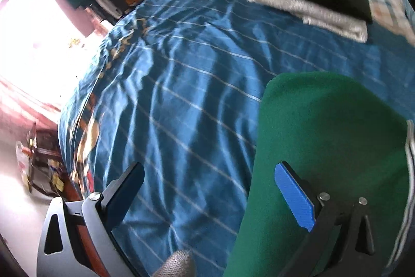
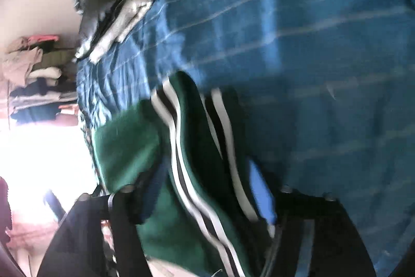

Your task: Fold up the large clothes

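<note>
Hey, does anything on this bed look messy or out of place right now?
Nothing is spilled or damaged. The blue striped bedspread is rumpled, and the green garment with white stripes lies bunched between the right claw's fingers.

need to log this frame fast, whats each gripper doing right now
left gripper: open, jaws wide apart over the blue bedspread, gripping nothing.
right gripper: green striped garment lies between its fingers; blur hides whether they are clamped.

Your green garment (image 1: 329,147) with black-and-white side stripes (image 2: 181,160) sits bunched at about 5 o'clock in the left view, draped over the blue bedspread.
</note>
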### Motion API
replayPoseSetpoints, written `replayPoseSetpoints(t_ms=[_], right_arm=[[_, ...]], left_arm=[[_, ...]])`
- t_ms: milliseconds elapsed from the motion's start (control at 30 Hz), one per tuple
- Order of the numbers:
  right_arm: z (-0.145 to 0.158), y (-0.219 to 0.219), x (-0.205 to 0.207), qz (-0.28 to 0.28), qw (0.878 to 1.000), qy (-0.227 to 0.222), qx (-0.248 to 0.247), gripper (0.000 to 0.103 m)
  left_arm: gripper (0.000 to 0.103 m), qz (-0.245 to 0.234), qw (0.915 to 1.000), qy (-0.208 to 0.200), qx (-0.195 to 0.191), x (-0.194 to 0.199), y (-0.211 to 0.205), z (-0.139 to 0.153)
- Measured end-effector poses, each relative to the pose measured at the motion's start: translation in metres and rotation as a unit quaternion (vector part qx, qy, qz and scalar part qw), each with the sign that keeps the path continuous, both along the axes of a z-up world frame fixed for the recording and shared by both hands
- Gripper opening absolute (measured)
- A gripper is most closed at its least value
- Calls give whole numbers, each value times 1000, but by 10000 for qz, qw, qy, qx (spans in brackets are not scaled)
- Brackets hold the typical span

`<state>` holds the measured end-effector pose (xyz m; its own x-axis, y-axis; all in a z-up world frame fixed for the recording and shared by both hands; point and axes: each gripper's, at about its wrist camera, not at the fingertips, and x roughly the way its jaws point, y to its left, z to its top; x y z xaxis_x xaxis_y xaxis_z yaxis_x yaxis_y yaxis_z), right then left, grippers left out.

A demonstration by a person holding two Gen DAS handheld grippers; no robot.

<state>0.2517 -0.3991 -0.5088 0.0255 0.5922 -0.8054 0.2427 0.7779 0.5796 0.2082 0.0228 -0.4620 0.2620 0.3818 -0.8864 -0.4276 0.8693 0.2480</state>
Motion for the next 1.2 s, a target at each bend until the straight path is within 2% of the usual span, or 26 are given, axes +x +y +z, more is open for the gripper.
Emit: replayPoseSetpoints(t_ms=[67, 167, 233, 267, 300, 333, 367, 400, 433, 533, 633, 700, 733, 767, 867, 900, 933, 1033, 1100, 1167, 1200], right_arm=[[-6, -5, -28, 131, 9994, 282, 168, 68], [-25, -6, -63, 346, 9971, 667, 110, 68], [-35, -2, -78, 361, 9971, 660, 130, 65], [-36, -1, -82, 353, 9979, 550, -32, 55], [-35, -2, -87, 256, 9983, 493, -145, 30], [-35, -6, -92, 105, 9988, 475, -114, 23], [-28, -11, -97, -61, 9989, 430, -149, 11], [-15, -19, -103, -267, 9990, 315, -156, 4], [0, -26, -109, -484, 9985, 205, -140, 4], [25, -34, -124, -527, 9981, -9, -320, 4], [-10, -35, -135, -348, 9965, 556, -508, 4], [-34, -35, -135, -309, 9952, 851, -371, 7], [-37, -35, -131, -213, 9949, 936, -292, 8], [-33, -36, -126, -195, 9950, 931, -290, 14], [-6, -41, -106, -121, 9950, 571, -808, 32], [2, -42, -95, -134, 9960, 333, -818, 35], [6, -40, -84, -167, 9968, 181, -760, 43], [7, -27, -47, -66, 9991, -189, -381, 60], [2, -12, -19, -13, 9988, -391, -294, 62], [-7, 4, 7, 26, 9989, -452, -136, 62], [-13, 11, 17, 59, 9990, -440, -91, 62]], left_arm=[[103, 55, 9999, -82, -80, -12, -5, 6], [103, 101, 9998, -62, -170, -25, -15, 9], [103, 78, 9999, 6, -119, -30, -23, 7], [103, 23, 9999, 45, -96, -30, -28, 4], [103, -46, 9999, 146, -37, -30, -33, -1], [103, -114, 9996, 251, 9, -29, -37, -6], [103, -222, 9992, 340, 24, -29, -42, -10], [103, -298, 9987, 400, 44, -29, -45, -11], [103, -347, 9986, 403, 53, -30, -48, -10], [103, -524, 9979, 391, -17, -32, -55, -12], [103, -602, 9963, 610, 19, -32, -60, -32], [103, -580, 9959, 701, -13, -32, -59, -40], [103, -556, 9960, 692, -44, -32, -57, -38], [103, -552, 9964, 647, -73, -32, -56, -35], [103, -562, 9973, 467, -44, -30, -52, -21], [103, -559, 9976, 403, -39, -28, -50, -16], [103, -562, 9978, 348, -48, -25, -48, -13], [103, -531, 9984, 172, 30, -3, -38, -6], [103, -503, 9987, 15, 66, 21, -28, -7], [103, -497, 9985, -10, 238, 50, -23, -19], [103, -510, 9983, 73, 271, 71, -19, -34]])
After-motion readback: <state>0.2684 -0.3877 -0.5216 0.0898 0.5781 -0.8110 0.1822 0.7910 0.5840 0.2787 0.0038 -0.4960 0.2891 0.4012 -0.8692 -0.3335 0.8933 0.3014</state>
